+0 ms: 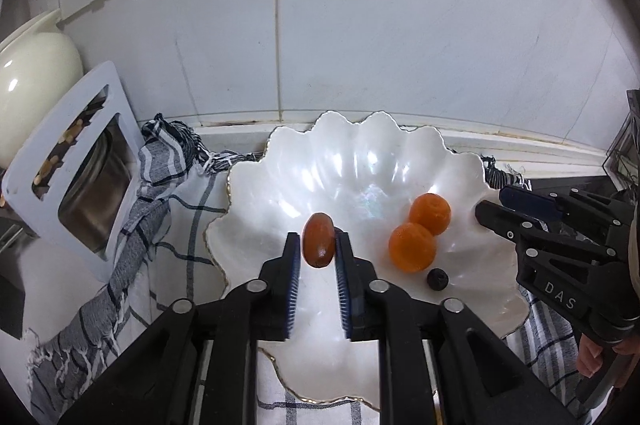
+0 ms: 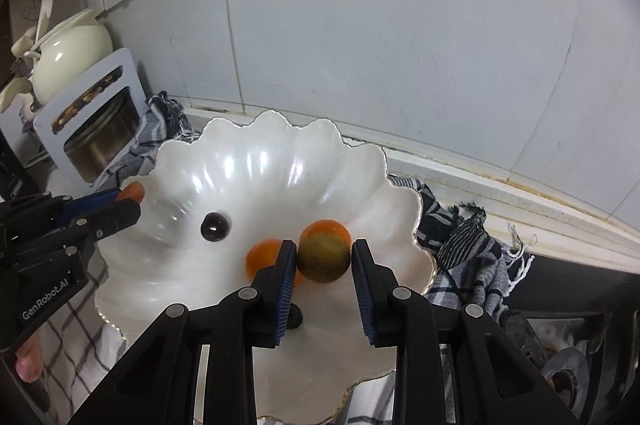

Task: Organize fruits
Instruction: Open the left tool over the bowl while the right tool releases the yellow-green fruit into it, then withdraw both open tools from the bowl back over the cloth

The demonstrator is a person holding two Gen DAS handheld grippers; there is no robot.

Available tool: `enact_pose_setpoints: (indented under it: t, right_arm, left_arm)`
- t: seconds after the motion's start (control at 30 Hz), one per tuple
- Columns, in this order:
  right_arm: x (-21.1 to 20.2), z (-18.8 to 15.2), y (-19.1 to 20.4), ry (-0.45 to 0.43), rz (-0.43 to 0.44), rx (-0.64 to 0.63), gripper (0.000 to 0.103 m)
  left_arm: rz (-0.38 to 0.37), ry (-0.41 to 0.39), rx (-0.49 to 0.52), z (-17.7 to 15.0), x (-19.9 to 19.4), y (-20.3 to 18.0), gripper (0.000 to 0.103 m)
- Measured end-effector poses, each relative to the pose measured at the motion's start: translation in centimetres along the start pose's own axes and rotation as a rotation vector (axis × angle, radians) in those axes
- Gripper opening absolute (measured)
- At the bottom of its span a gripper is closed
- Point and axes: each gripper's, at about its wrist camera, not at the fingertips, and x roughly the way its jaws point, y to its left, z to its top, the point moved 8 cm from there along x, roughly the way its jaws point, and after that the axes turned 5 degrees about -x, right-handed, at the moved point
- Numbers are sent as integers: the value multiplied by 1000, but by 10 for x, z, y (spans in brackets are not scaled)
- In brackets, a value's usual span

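A white shell-shaped bowl (image 1: 360, 153) sits on a checked cloth. My left gripper (image 1: 318, 245) is shut on an oval orange-brown fruit (image 1: 318, 239) above the bowl's left side; it also shows in the right wrist view (image 2: 134, 191). My right gripper (image 2: 324, 255) is shut on a round green-yellow fruit (image 2: 324, 259) over the bowl (image 2: 260, 161). Two oranges (image 1: 412, 247) (image 1: 430, 213) and a small dark fruit (image 1: 437, 278) lie in the bowl. In the right wrist view a dark round fruit (image 2: 215, 226) lies in the bowl.
A white stand holding a metal jar (image 1: 80, 165) and a cream teapot (image 1: 32, 81) stand at the left against the tiled wall. The checked cloth (image 1: 160, 225) spreads under the bowl. A stove burner (image 2: 568, 377) is at the right.
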Motion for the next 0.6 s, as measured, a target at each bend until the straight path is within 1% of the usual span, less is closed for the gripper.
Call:
enact_pose_setpoints:
  t: [0.03, 0.07, 0.17, 0.23, 0.37, 0.47, 0.6]
  right_arm:
    - [1, 0, -1, 3, -1, 2, 41]
    - [1, 0, -2, 4, -6, 6, 45]
    - [2, -1, -6, 6, -9, 16, 45]
    - [0, -2, -7, 7, -9, 19, 45]
    - [-9, -5, -6, -11, -10, 18, 45]
    - [-20, -6, -6, -32, -8, 20, 45]
    - [-42, -6, -3, -75, -7, 21, 45]
  left_arm:
    - [2, 4, -2, 0, 0, 0, 30]
    - [4, 3, -2, 0, 1, 0, 33]
    - [9, 4, 1, 1, 0, -1, 34]
    - [8, 2, 1, 1, -2, -2, 38]
    - [20, -19, 12, 2, -11, -4, 52]
    - [34, -35, 26, 3, -20, -6, 58]
    - [42, -82, 42, 4, -42, -10, 65]
